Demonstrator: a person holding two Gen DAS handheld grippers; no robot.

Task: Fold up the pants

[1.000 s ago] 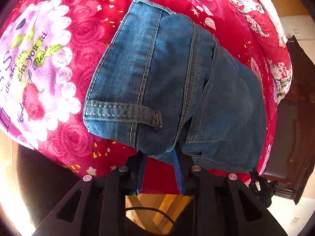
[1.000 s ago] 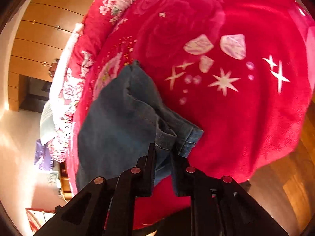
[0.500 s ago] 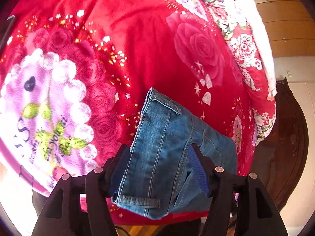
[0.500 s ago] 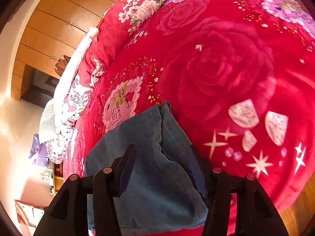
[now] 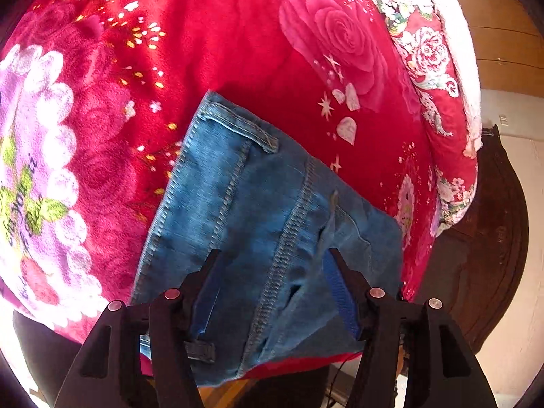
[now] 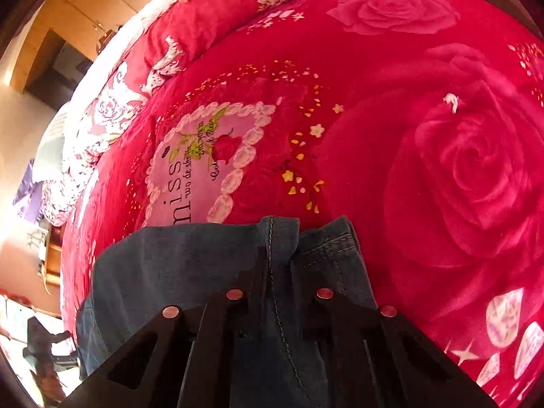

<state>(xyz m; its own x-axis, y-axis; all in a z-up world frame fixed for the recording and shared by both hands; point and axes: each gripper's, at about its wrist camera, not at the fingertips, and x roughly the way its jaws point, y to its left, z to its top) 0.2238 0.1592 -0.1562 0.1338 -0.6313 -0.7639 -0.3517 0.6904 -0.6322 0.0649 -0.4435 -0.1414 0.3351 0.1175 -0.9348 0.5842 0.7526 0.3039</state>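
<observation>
Folded blue denim pants (image 5: 238, 204) lie on a red rose-print blanket (image 5: 221, 34) near the bed's edge. My left gripper (image 5: 273, 251) hovers over the pants with its jaws wide apart and closing slightly; the denim lies below and between them, and the blue pads do not press on it. In the right wrist view the pants (image 6: 187, 265) fill the lower left. My right gripper (image 6: 277, 256) is closing, its jaws pinched on a raised stitched fold of the denim at the pants' far edge.
The blanket (image 6: 442, 170) spreads far beyond the pants. A floral quilt roll (image 5: 431, 68) runs along the bed's far side. Dark wooden furniture (image 5: 493, 238) stands beside the bed, and wooden wardrobe doors (image 6: 68, 6) line the wall.
The left gripper let go of the pants, opened wide and pulled back over them. The right gripper released its corner, opened, shifted along the denim and closed again on a fold.
</observation>
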